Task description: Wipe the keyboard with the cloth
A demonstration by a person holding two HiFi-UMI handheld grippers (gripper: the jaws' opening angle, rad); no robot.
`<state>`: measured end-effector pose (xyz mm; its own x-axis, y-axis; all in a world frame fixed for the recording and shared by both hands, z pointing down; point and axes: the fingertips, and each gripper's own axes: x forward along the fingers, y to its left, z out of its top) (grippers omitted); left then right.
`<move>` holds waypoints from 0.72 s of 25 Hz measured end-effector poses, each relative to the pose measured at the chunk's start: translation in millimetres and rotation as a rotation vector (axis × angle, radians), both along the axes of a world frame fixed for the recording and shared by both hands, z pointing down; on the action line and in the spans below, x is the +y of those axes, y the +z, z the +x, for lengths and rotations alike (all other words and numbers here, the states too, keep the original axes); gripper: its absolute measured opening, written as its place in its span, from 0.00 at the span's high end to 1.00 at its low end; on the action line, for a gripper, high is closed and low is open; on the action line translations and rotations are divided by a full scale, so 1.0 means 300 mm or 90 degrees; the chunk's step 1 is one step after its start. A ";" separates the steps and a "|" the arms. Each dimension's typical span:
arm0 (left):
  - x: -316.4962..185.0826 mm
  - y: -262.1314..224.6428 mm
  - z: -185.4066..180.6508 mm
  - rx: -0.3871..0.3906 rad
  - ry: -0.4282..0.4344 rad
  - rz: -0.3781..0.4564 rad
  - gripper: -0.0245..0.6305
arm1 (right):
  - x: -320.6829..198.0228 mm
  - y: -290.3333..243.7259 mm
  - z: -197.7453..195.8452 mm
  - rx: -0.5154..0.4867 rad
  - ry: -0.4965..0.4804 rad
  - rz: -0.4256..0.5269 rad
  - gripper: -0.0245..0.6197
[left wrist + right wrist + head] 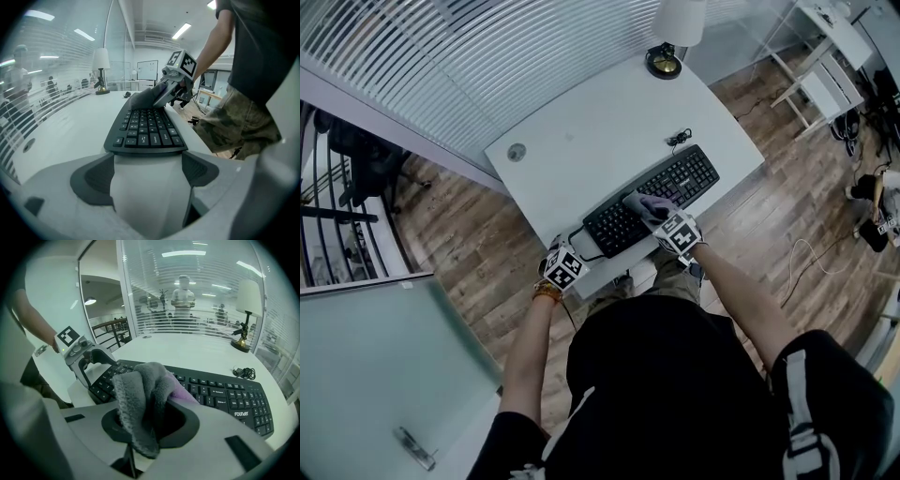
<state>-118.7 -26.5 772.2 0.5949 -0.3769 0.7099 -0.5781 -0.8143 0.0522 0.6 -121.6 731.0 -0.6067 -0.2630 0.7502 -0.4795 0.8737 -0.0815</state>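
- We're on the right gripper (150, 420) first: its fingers are clenched on a grey fluffy cloth (138, 399), which is bunched thick between them, with a lilac fold showing on one side.
- The cloth spills forward past the fingertips and lies on the keys of the long black plastic keyboard (686, 178), around the middle of its length.
- From the head view, we see the keyboard lying slantwise on the white rectangular desk top (581, 131), close to the desk's near edge.
- Over to the left gripper (146, 161): its fingers are released and spread wide, with nothing pinched between the dark pads (91, 180).
- The keyboard's short left end sits just ahead of those fingertips and fills the gap between them; we can't tell whether the tips touch it.
- Straight out beyond the left fingers, down the length of the keys, we see the right gripper and the dark wad of cloth.
- Well beyond the right fingertips, past the far end of the keyboard, lies a small coiled black cable (243, 372).
- Farther off stands a table lamp with a white shade (247, 298).
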 end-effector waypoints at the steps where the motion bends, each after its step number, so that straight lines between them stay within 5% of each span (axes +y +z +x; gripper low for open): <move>1: -0.001 -0.001 0.002 0.000 0.000 0.001 0.29 | 0.005 0.002 -0.002 0.002 -0.003 0.002 0.83; 18: -0.005 0.002 -0.006 0.001 0.001 0.002 0.29 | 0.164 -0.003 -0.180 -0.018 -0.077 -0.013 0.83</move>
<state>-120.7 -28.1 772.9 0.5970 -0.3786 0.7073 -0.5769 -0.8153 0.0505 -53.5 -72.4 730.3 -0.6542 -0.1721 0.7364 -0.3686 0.9229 -0.1118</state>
